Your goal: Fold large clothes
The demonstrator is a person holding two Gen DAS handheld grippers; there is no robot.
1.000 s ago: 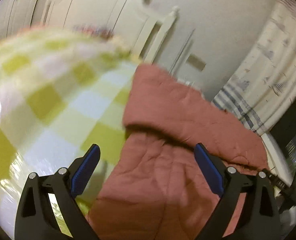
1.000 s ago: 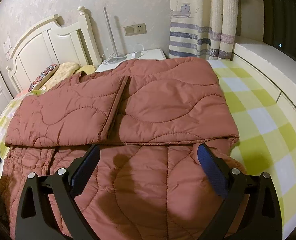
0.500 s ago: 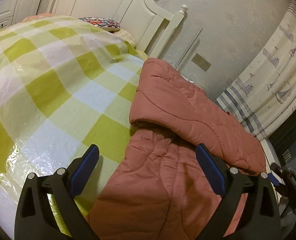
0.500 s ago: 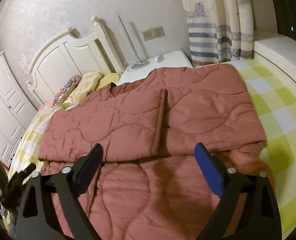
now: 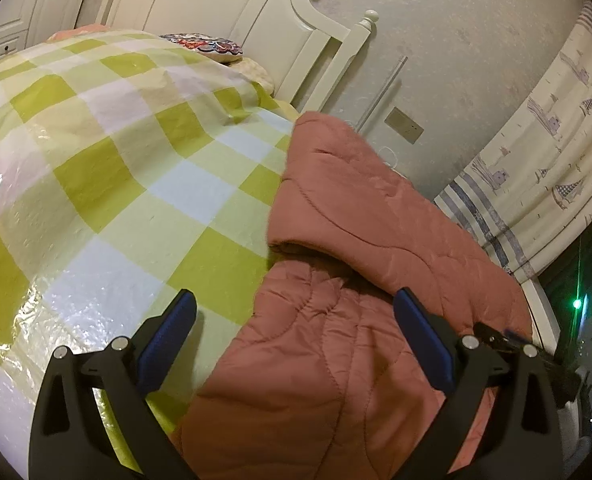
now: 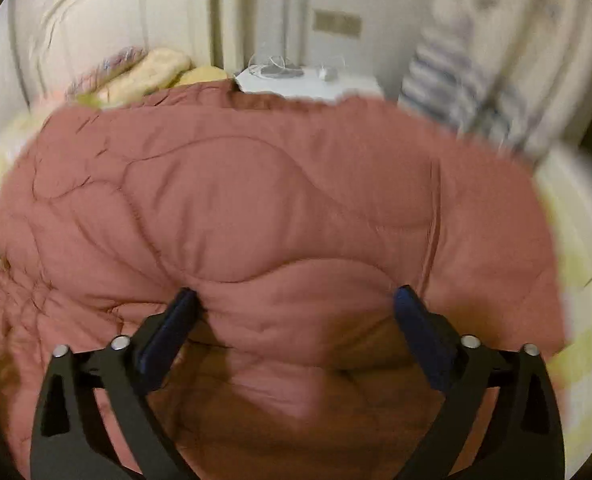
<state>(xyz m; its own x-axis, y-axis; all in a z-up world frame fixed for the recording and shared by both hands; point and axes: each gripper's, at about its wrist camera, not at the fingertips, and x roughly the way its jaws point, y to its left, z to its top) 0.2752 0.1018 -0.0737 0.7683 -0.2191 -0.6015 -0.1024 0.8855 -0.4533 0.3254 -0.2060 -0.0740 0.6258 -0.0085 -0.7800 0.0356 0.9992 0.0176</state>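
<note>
Right wrist view smeared: curtain [image 6: 468, 76] and headboard [image 6: 95, 20] mere blurs. Quilt [image 6: 275, 208] runs off bottom edge. Nightstand [image 6: 316, 82] clutter too small to identify.

The quilt [image 5: 360, 216] is matt, rust-pink padded cloth, stitched in wavy lines and puckered at the seams. The checked bed cover [image 5: 107, 184] looks smooth and glossy, shining like plastic film near its edge. The headboard [image 5: 255, 20] is smooth cream-painted wood. Each gripper [image 5: 296, 328] [image 6: 296, 320] has matt black plastic arms, blue ribbed pads [image 5: 167, 332] and bright metal rivets. The curtain [image 5: 544, 168] is printed cloth.
</note>
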